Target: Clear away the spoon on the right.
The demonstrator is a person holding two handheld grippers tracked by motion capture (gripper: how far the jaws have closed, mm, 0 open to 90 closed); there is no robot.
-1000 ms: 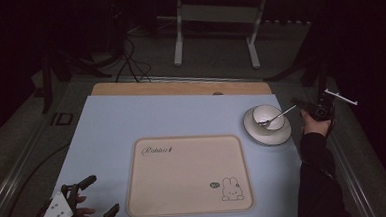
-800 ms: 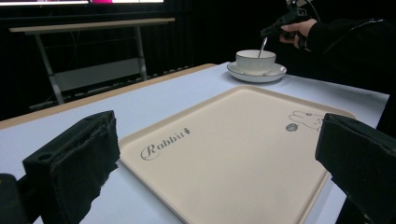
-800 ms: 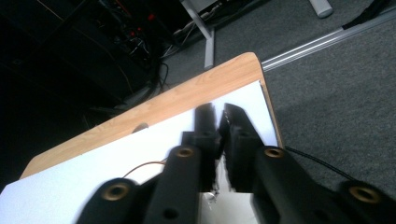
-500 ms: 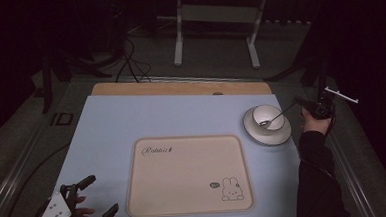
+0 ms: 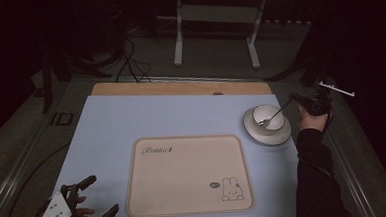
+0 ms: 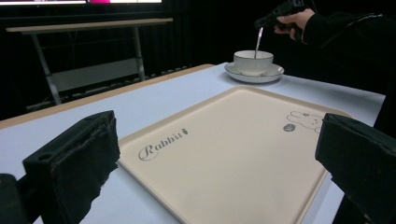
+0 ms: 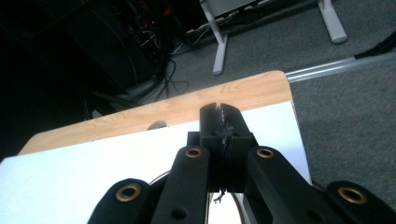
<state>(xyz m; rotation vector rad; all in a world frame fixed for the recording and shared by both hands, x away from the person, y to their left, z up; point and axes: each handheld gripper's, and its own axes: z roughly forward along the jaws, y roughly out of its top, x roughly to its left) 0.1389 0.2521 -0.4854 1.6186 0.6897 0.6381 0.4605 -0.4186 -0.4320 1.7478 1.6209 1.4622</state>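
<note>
Since the earlier frame my right gripper has just clamped on the spoon handle and tilted it up; its bowl sits in the cup on the saucer. It's thin, stiff, slippery metal, so I hold the handle's end. My left gripper gapes empty beside the tray.

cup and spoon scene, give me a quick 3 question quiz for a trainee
1. True or false: the right gripper is shut on the handle of the spoon.
2. What does the cup stand on? A) the beige tray B) a saucer C) the bare table
3. What animal is drawn in a corner of the tray?

Key:
1. True. The spoon's bowl end sits in the cup, the handle leading up to the closed jaws.
2. B, the saucer, beside the tray and off it.
3. A rabbit. The left gripper waits open near the tray's opposite corner.
</note>
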